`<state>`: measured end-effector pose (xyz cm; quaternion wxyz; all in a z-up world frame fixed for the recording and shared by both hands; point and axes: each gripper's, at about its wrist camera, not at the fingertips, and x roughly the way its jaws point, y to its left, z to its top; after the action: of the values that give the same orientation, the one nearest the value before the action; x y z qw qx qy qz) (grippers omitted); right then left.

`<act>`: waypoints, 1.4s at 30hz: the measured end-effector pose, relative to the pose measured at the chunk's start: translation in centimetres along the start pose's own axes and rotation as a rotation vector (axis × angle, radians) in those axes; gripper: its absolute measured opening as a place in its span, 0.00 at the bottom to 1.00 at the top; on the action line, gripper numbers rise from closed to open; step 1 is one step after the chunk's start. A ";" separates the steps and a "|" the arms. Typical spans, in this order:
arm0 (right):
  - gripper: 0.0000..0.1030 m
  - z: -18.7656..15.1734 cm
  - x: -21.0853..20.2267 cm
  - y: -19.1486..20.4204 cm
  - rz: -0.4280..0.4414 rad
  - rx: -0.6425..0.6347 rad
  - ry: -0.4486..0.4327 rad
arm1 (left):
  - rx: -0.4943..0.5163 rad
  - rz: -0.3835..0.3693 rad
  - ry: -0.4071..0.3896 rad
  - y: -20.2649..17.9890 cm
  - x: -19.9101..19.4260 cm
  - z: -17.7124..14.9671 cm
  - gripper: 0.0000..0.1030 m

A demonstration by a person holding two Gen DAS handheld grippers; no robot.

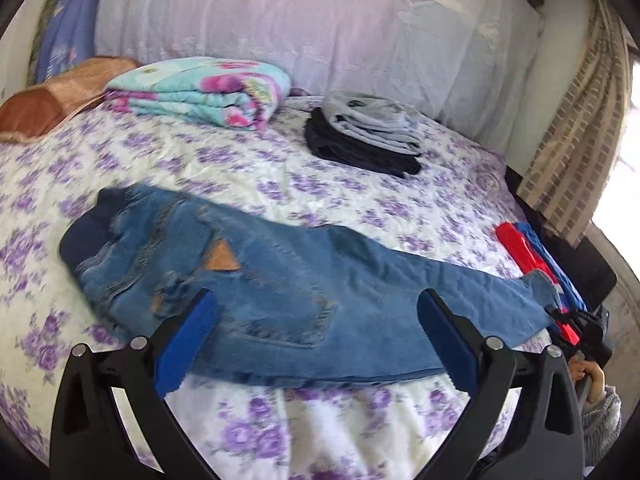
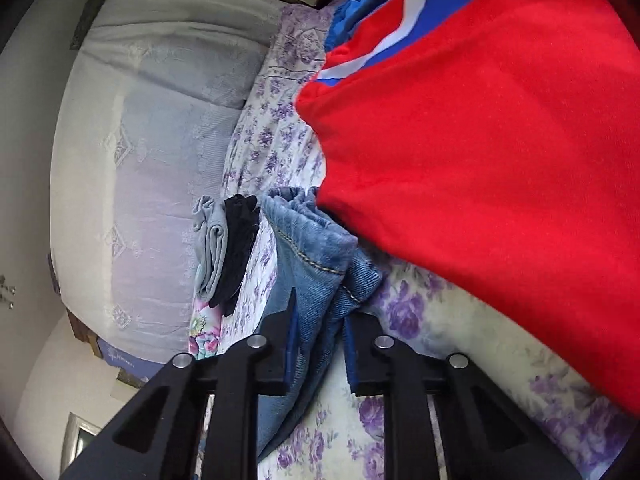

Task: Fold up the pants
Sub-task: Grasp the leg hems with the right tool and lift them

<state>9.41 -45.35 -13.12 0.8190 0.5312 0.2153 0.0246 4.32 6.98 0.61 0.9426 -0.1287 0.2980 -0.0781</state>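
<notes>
Denim jeans (image 2: 316,264) hem sits clamped between right gripper (image 2: 318,340) jaws.

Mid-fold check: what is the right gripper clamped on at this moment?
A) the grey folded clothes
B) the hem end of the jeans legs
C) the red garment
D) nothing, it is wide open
B: in the right wrist view the right gripper has its blue pads closed on the hem end of the jeans, with the red garment lying beside it, while the left gripper hangs open over the jeans.
</notes>
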 end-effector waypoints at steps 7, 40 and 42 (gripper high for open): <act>0.17 -0.1 -0.4 0.5 0.000 -0.031 -0.004 | 0.182 0.077 0.113 -7.3 6.3 0.4 0.95; 0.14 -11.9 0.5 21.4 -0.054 -1.081 -0.182 | -0.104 0.101 0.010 1.4 1.3 0.7 0.96; 0.14 -15.6 2.0 23.5 -0.031 -1.237 -0.165 | -0.150 0.151 -0.046 4.2 -1.4 1.1 0.96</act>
<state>9.70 -21.22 1.56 0.9892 -0.0442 0.1050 0.0919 4.16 11.51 1.05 0.9401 -0.1777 0.2902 0.0188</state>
